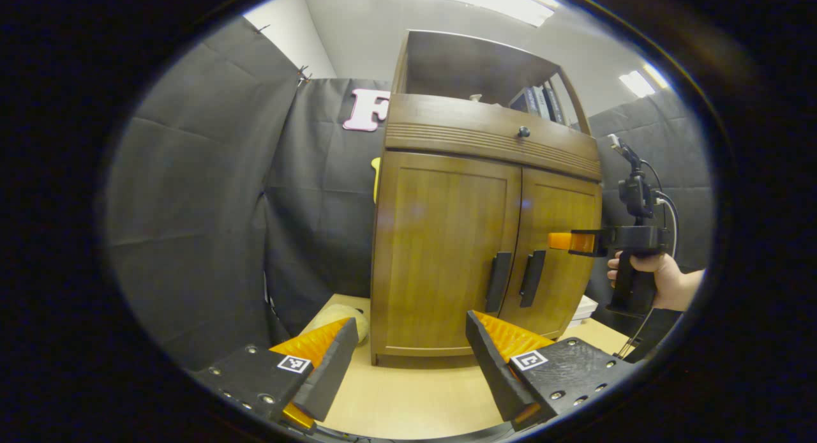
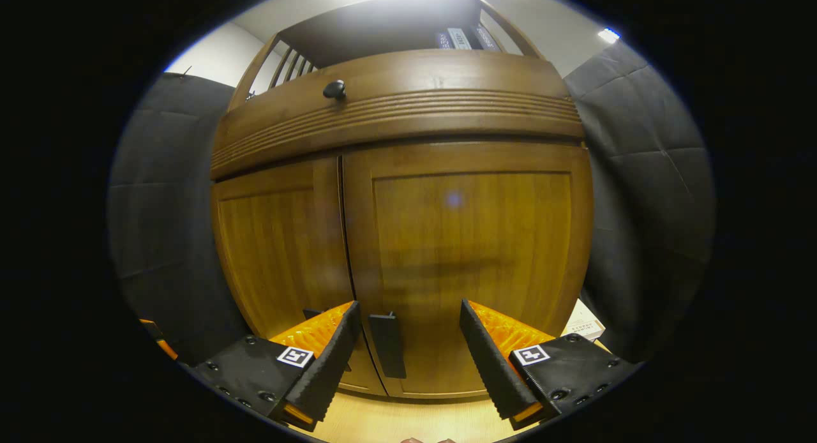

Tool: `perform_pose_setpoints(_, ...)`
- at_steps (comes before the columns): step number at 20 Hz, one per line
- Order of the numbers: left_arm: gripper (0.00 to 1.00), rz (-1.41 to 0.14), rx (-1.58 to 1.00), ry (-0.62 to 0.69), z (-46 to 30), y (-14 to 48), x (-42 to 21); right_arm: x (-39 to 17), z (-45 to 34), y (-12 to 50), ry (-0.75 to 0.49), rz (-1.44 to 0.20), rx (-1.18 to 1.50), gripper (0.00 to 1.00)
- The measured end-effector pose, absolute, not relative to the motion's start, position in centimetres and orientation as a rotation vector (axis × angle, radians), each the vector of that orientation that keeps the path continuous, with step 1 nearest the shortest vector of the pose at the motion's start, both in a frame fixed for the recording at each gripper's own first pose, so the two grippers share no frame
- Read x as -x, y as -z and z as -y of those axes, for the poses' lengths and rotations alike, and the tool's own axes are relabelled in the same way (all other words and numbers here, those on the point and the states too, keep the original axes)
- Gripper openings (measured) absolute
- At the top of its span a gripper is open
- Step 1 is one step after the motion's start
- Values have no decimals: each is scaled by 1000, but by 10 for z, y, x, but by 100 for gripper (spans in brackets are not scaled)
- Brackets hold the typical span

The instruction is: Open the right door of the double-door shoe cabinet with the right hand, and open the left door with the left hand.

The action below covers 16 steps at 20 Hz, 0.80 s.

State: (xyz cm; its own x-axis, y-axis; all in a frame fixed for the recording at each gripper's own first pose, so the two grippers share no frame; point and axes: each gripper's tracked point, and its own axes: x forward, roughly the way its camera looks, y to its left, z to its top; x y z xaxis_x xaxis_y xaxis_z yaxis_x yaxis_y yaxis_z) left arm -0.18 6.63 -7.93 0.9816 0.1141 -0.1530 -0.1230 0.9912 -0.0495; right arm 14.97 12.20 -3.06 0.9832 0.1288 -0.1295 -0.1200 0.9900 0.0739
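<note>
The brown wooden shoe cabinet (image 1: 485, 239) stands ahead with both doors closed. Its left door (image 1: 447, 245) and right door (image 1: 558, 239) carry dark vertical handles (image 1: 498, 281) (image 1: 532, 278) beside the centre seam. My left gripper (image 1: 410, 328) is open, a short way in front of the cabinet's foot. A hand (image 1: 660, 280) holds my right gripper (image 1: 565, 240) level in front of the right door. In the right gripper view my right gripper (image 2: 408, 315) is open close to the right door (image 2: 472, 239); the right handle (image 2: 387, 344) lies between its fingers, nearer the left one. The left door (image 2: 281, 251) is closed.
A drawer with a dark knob (image 1: 523, 131) and an open shelf with books (image 1: 539, 101) sit above the doors. The cabinet rests on a pale wooden surface (image 1: 408, 398). A cream soft object (image 1: 338, 316) lies left of its base, a white box (image 2: 584, 325) to its right. Black cloth walls surround it.
</note>
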Motion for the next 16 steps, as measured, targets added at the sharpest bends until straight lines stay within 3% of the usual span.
perform_pose_setpoints(3, 100, -193, 80, -101, -60, 90, 4, -160, -131, 42, -119, -158, -67, 98)
perform_pose_setpoints(5, 94, -192, 119, -106, -61, 94, 0, -168, -140, 54, -148, -184, -61, 98)
perform_pose_setpoints(6, 100, -192, 135, -123, -62, 95, -2, -173, -143, 58, -153, -189, -47, 93)
perform_pose_setpoints(10, 97, -179, 207, -210, -61, 94, 2, -185, -149, 74, -169, -216, -41, 98)
perform_pose_setpoints(12, 100, -178, 226, -225, -61, 88, 3, -189, -147, 80, -154, -218, -38, 96)
perform_pose_setpoints(13, 94, -182, 210, -237, -62, 88, 6, -191, -148, 85, -155, -223, -38, 95)
perform_pose_setpoints(16, 95, -203, 150, -261, -63, 87, 7, -201, -149, 94, -154, -252, -16, 92)
